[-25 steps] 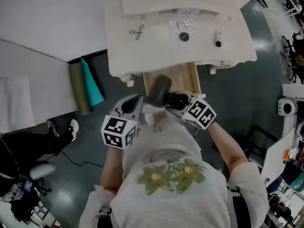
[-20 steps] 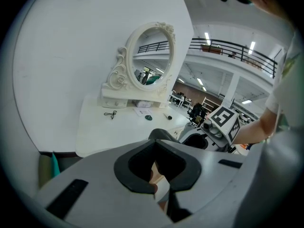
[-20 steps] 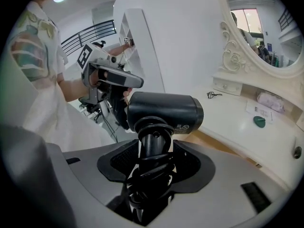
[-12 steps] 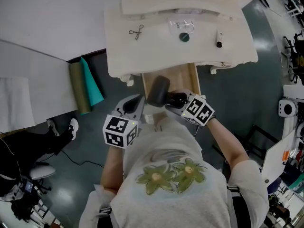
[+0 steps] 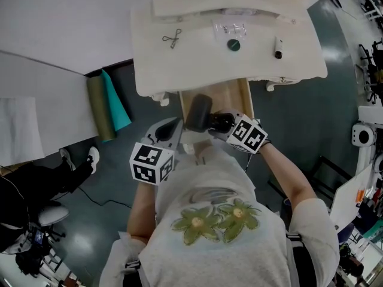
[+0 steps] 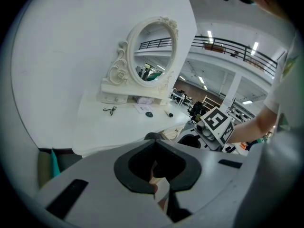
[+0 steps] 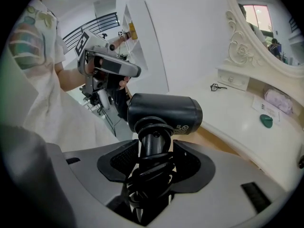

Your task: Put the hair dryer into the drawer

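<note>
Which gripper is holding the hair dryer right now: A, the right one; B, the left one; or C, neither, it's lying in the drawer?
A: the right gripper is closed on the handle of the hair dryer, as the right gripper view shows.

Pale short-sleeved T-shirt (image 5: 218,250) with green flowers (image 5: 197,223); grey left gripper (image 5: 172,127) and right gripper (image 5: 216,123), black-and-white marker cubes (image 5: 151,163).

the hair dryer (image 7: 164,113) is matt black. the left claw (image 6: 155,148) and right claw (image 7: 153,148) are grey with black pads (image 7: 116,161) and black-and-white square markers. the counter (image 5: 179,64) is cream, the drawer (image 5: 233,97) pale wood, the floor (image 5: 287,118) dark grey-green. the shirt (image 5: 215,250) is pale grey with green flowers.
</note>
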Motion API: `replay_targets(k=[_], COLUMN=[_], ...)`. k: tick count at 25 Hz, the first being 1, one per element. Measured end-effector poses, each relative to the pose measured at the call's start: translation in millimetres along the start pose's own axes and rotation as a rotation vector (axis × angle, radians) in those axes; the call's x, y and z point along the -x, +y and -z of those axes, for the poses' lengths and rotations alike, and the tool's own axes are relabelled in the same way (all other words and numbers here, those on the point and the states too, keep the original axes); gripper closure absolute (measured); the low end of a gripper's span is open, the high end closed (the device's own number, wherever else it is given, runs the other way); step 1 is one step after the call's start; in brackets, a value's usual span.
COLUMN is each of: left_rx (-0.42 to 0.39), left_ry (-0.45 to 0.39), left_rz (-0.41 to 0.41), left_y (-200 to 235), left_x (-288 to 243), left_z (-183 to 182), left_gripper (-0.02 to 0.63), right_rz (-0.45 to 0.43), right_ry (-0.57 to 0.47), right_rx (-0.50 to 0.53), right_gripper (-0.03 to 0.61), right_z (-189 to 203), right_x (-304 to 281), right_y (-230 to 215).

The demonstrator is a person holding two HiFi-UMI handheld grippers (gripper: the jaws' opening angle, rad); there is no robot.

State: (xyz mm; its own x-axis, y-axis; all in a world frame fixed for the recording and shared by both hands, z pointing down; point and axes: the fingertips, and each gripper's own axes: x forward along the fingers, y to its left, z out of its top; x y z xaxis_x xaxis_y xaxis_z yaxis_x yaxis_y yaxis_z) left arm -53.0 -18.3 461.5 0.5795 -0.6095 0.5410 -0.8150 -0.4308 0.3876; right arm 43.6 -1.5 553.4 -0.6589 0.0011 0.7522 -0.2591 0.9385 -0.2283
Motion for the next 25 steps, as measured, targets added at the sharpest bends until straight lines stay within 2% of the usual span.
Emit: replay_targets(k=[25], left_rx=[0.029], left_ry=[0.046], left_rz=[-0.011], left_y=[12], left_x=[-14], left_z=[4], left_gripper=[0.604], right_rz=[-0.039], right_ry=[0.093], right_rx=[0.019], right_gripper=[0.345], right_z=[20], right_x=[-25], right_y=[-24])
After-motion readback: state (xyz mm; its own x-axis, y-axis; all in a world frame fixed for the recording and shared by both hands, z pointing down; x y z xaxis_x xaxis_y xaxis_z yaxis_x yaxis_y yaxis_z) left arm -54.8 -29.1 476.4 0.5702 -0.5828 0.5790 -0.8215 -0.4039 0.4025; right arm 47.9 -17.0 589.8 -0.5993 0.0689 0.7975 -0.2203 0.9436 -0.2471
